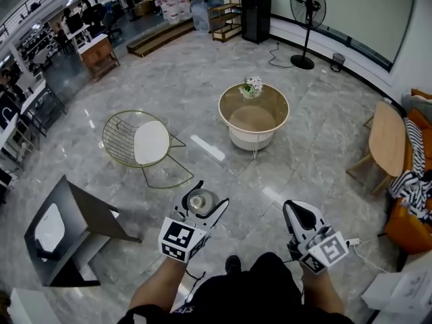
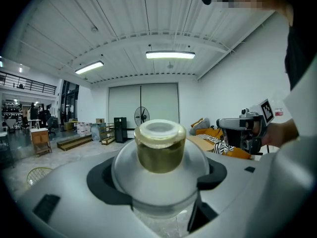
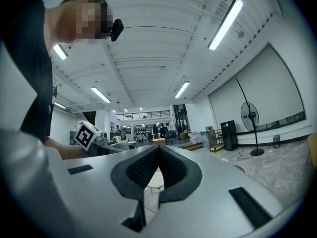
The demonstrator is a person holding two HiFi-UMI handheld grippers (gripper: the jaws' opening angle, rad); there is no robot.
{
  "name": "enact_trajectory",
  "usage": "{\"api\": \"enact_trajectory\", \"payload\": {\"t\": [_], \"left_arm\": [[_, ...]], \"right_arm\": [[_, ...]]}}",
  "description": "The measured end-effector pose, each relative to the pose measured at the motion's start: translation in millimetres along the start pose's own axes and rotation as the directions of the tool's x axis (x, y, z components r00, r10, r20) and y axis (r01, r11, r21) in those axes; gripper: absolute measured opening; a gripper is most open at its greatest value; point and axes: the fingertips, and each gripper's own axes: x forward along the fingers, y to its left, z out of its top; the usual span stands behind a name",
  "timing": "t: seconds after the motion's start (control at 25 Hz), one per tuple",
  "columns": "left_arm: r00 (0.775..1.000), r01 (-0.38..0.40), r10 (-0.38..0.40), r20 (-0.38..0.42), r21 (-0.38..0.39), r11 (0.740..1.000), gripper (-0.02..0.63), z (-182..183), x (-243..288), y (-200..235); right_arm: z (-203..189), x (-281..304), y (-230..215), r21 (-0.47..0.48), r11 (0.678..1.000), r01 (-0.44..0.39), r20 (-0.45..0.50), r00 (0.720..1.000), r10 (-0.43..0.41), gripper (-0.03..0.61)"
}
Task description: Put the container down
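A small round clear container (image 1: 199,200) with a yellowish neck and a pale lid is held in the air above the floor, in front of the person's legs. My left gripper (image 1: 206,196) is shut on it. In the left gripper view the container (image 2: 159,150) fills the gap between the grey jaws, one pressing on each side of its rounded body, with the left gripper (image 2: 158,175) gripping low on it. My right gripper (image 1: 298,210) hangs to the right, also in the air. Its ribbed black pads (image 3: 141,168) meet at the tip of the right gripper (image 3: 158,148), with nothing between them.
Ahead on the marble floor stand a round glass-topped table (image 1: 233,101) with flowers, a wire chair (image 1: 138,140) and a dark side table (image 1: 74,214) at left. A wooden table (image 1: 387,137) and an orange sofa (image 1: 408,225) are at right. A fan (image 1: 307,9) stands far back.
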Motion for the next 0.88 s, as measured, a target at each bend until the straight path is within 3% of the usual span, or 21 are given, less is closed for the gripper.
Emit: {"api": "enact_trajectory", "payload": {"t": [0.44, 0.88], "left_arm": [[1.0, 0.008, -0.009, -0.024, -0.027, 1.0, 0.333, -5, 55, -2], [1.0, -0.021, 0.021, -0.003, -0.042, 0.999, 0.333, 37, 204, 1]], "right_arm": [[-16, -7, -67, 0.031, 0.997, 0.065, 0.0, 0.998, -0.065, 0.015], [-3, 8, -223, 0.026, 0.997, 0.071, -0.008, 0.997, -0.071, 0.015]]}}
